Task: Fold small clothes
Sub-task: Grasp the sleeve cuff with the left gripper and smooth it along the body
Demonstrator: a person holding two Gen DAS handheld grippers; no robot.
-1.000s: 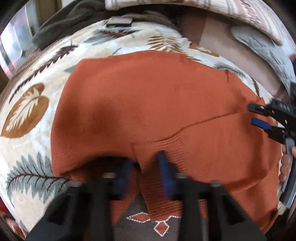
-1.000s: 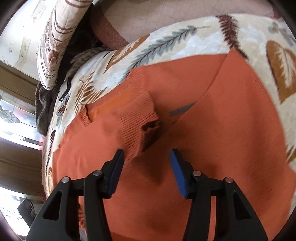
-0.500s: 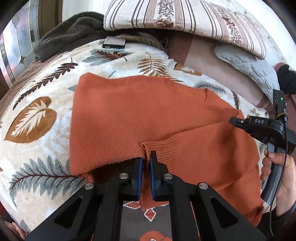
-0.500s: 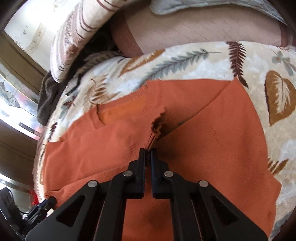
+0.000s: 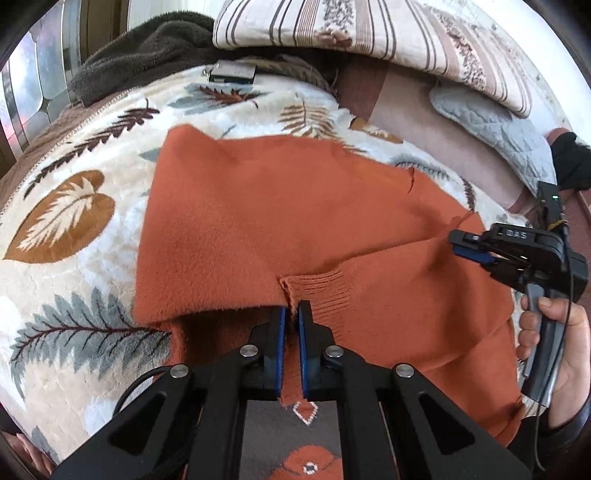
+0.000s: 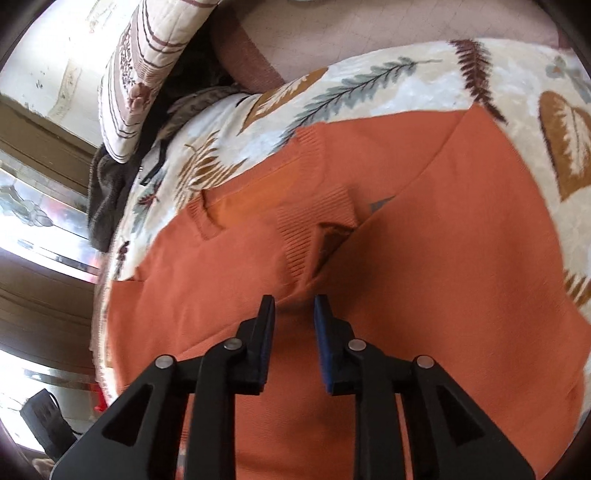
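Observation:
An orange knit sweater (image 5: 258,221) lies spread on a leaf-patterned blanket (image 5: 74,229), with its sleeves folded in over the body. My left gripper (image 5: 291,308) is shut on the edge of a ribbed sleeve cuff (image 5: 325,291) and holds it slightly raised. In the right wrist view the other ribbed cuff (image 6: 314,221) lies just beyond my right gripper (image 6: 294,301). Its jaws are opening, with sleeve fabric under the gap and the pads not pressing it. The right gripper (image 5: 463,245) also shows at the sweater's right side in the left wrist view, held by a hand (image 5: 557,332).
A striped pillow (image 5: 369,33) and a grey quilted pillow (image 5: 491,129) lie at the head of the bed. A dark fleece throw (image 5: 140,55) and a small dark device (image 5: 232,74) sit beyond the sweater. A window (image 6: 33,214) is at the left.
The left gripper shut on the cuff edge and lifted it a little. The right gripper closed on the sleeve, then parted again, and the cuff dropped back flat.

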